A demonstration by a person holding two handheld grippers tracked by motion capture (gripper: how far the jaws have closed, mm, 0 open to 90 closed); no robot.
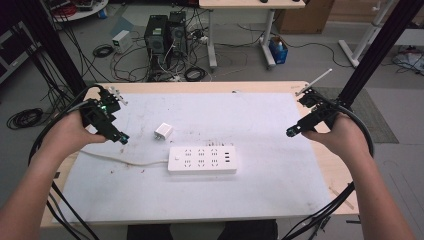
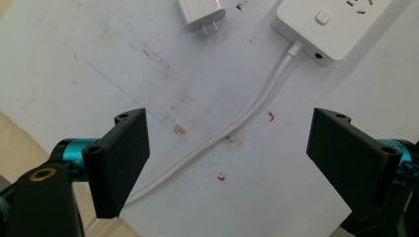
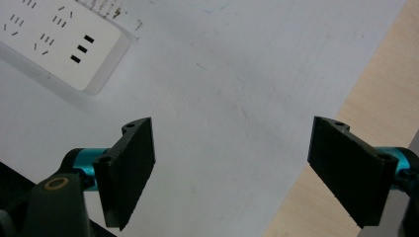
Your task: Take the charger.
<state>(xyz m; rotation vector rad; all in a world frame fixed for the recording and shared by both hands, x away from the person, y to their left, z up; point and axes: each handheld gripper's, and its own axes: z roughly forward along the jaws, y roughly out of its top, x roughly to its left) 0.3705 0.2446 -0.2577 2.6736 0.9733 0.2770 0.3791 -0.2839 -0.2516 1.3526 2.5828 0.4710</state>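
A white power strip point(image 1: 202, 159) lies near the middle of the white mat point(image 1: 250, 190), its cord point(image 1: 120, 161) trailing left. A small white plug adapter point(image 1: 163, 132) rests just behind it. My left gripper point(image 1: 121, 138) hovers over the mat's left part, open and empty; in the left gripper view the cord point(image 2: 232, 131) runs between the jaws, with the adapter point(image 2: 201, 12) and the strip's end point(image 2: 328, 24) beyond. My right gripper point(image 1: 291, 132) hangs open at the mat's right side, nothing between its jaws. The strip's USB end point(image 3: 64, 42) lies ahead in the right gripper view.
The mat covers most of a wooden table point(image 1: 150, 88), whose bare edge point(image 3: 375, 98) lies close to my right gripper. Black frame posts point(image 1: 370, 55) rise at both back corners. Computers point(image 1: 165, 35) and loose cables sit on the floor beyond the table.
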